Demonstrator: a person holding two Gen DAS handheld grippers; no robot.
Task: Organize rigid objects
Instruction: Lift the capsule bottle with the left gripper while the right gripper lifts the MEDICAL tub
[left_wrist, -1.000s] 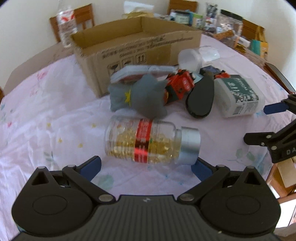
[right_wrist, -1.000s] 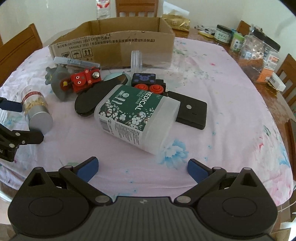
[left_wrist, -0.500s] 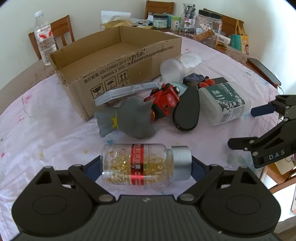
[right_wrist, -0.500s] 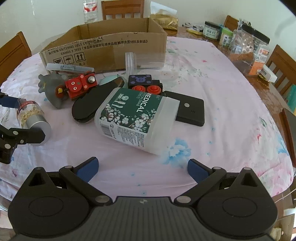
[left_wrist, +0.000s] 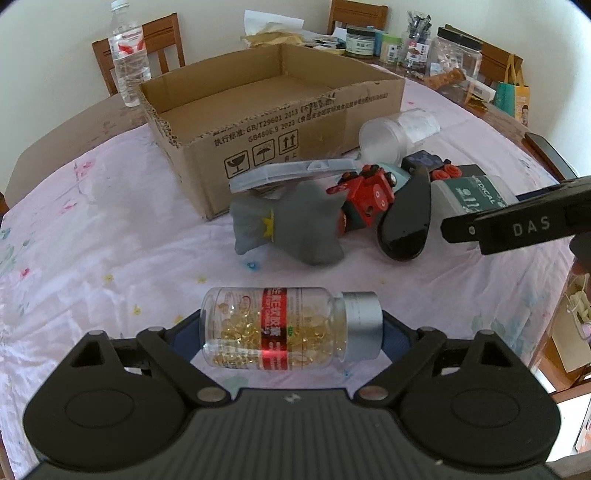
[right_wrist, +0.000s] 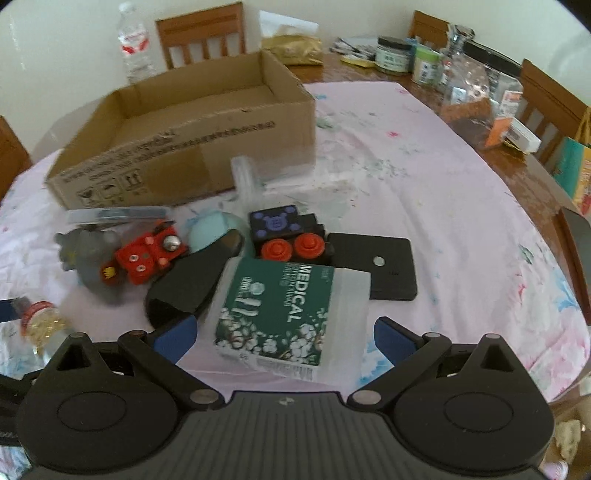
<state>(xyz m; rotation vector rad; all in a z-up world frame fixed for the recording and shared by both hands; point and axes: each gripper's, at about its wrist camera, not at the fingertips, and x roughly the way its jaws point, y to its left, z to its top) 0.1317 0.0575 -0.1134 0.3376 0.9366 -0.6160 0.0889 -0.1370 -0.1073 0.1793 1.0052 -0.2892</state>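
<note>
**Capsule bottle gripped, swab tub framed**

Capsule bottle (left_wrist: 290, 328), lying sideways with its silver cap rightward, is clamped end to end by the left gripper (left_wrist: 291, 334), in front of the cardboard box (left_wrist: 280, 122). Its jaws closed onto it within the last second. The right gripper (right_wrist: 284, 338) stands wide, its 2 blue pads (right_wrist: 175, 338) either side of the green MEDICAL tub (right_wrist: 291, 314), not touching, also in front of the box.

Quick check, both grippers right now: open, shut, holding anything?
Left gripper: shut on the capsule bottle, gripped end to end, lifted off the tablecloth.
Right gripper: open, holding nothing; the swab box lies between its fingers, untouched.
</note>
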